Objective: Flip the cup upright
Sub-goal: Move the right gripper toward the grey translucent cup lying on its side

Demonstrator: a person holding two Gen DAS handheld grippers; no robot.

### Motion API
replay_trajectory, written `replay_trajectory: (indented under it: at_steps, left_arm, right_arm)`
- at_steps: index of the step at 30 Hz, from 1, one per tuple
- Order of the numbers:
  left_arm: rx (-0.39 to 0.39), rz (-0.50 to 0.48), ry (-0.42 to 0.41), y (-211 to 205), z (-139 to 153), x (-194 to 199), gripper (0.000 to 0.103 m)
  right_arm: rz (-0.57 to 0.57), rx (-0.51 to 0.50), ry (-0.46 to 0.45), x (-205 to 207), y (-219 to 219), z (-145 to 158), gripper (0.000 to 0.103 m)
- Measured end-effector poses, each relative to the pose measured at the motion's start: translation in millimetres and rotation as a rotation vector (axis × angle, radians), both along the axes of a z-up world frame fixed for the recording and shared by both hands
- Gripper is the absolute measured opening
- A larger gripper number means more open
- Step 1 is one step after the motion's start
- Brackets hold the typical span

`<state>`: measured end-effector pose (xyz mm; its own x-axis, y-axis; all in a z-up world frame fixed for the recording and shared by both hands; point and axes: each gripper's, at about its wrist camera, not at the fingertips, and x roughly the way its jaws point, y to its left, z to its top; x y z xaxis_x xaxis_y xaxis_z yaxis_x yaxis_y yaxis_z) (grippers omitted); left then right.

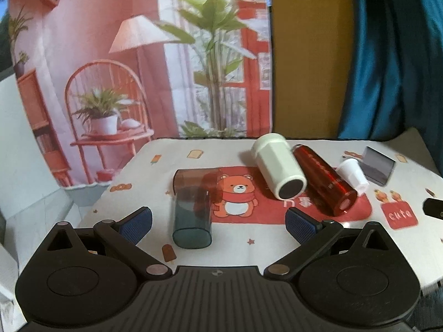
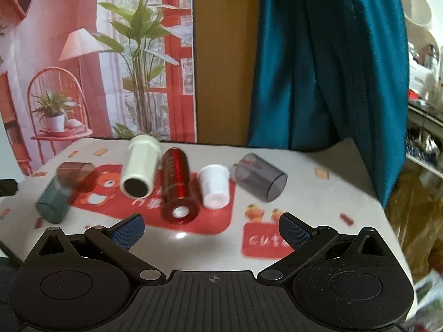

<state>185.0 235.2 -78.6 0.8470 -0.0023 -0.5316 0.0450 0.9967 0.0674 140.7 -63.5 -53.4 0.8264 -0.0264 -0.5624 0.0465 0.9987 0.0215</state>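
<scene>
Several cups lie on their sides on the table. A teal cup [image 1: 192, 221] lies just ahead of my open left gripper [image 1: 218, 222], with a brown translucent cup [image 1: 198, 182] behind it. A cream cup [image 1: 278, 167], a red cup [image 1: 324, 179], a small white cup [image 1: 353, 173] and a grey cup [image 1: 378, 166] lie to the right. In the right wrist view the red cup [image 2: 178, 186] and small white cup [image 2: 214, 186] lie ahead of my open, empty right gripper [image 2: 211, 232]; the grey cup [image 2: 260, 177] lies right, the cream cup [image 2: 139, 166] and teal cup [image 2: 54, 200] left.
The table has a white cloth [image 1: 249, 246] with a red bear print. A printed backdrop [image 1: 138, 55] and a teal curtain [image 2: 318, 69] hang behind the table. The table's right edge [image 2: 387, 215] drops off beside cluttered shelves. The right gripper's tip [image 1: 433, 207] shows at the right edge.
</scene>
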Motion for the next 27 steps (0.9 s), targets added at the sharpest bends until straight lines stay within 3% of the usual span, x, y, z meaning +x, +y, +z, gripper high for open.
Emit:
replay_trajectory:
  at_steps: [5,10,17,23,27]
  left_arm:
    - [-0.022,0.047,0.009,-1,-11,22,0.103]
    - [-0.031,0.032,0.072,-3,-35,39,0.103]
    - [-0.050,0.002,0.114,-7,-59,47,0.103]
    - [-0.042,0.015,0.149,-8,-70,46,0.103]
    - [-0.050,0.029,0.184,-4,-78,48,0.103]
  right_arm:
    - [0.008,0.006,0.004,31,-28,-21,0.103]
    - [0.025,-0.025,-0.008,65,-55,-39,0.103]
    - [0.073,-0.132,-0.009,131,-91,-64,0.102]
    - [0.054,-0.141,0.063,199,-106,-89,0.098]
    - [0.060,-0.107,0.102,223,-105,-111,0.097]
